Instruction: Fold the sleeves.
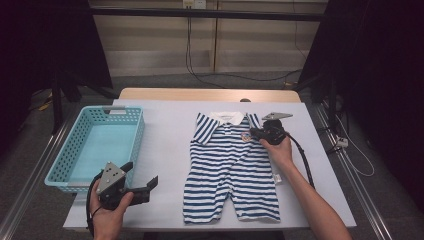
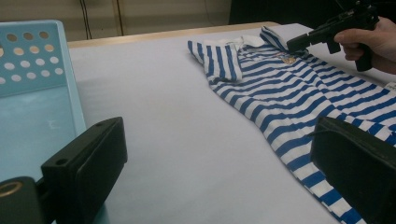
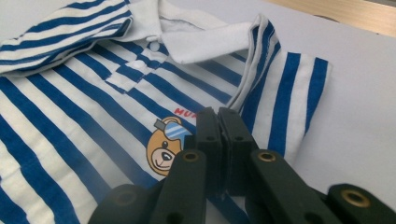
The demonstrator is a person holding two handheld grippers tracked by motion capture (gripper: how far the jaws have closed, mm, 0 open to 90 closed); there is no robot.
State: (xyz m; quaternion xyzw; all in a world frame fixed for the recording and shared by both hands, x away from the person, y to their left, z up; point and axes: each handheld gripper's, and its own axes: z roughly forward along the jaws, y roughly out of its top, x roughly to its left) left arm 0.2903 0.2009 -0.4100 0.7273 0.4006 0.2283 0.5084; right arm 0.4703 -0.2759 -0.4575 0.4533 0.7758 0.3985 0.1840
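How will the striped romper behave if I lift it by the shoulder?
The striped romper is probably floppy: thin fabric lying flat, collar creased. It will likely drape and trail from the right claw. Probably light, and may bunch rather than slide on the table.

A blue-and-white striped baby romper (image 1: 231, 165) lies flat, face up, on the white-covered bench (image 1: 165, 150), collar toward the far edge, with a bear patch on its chest and 2 short legs.

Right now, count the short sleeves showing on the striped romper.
2. One sleeve lies at the collar's left in the high view; the other sleeve lies at its right, beside the right tool.
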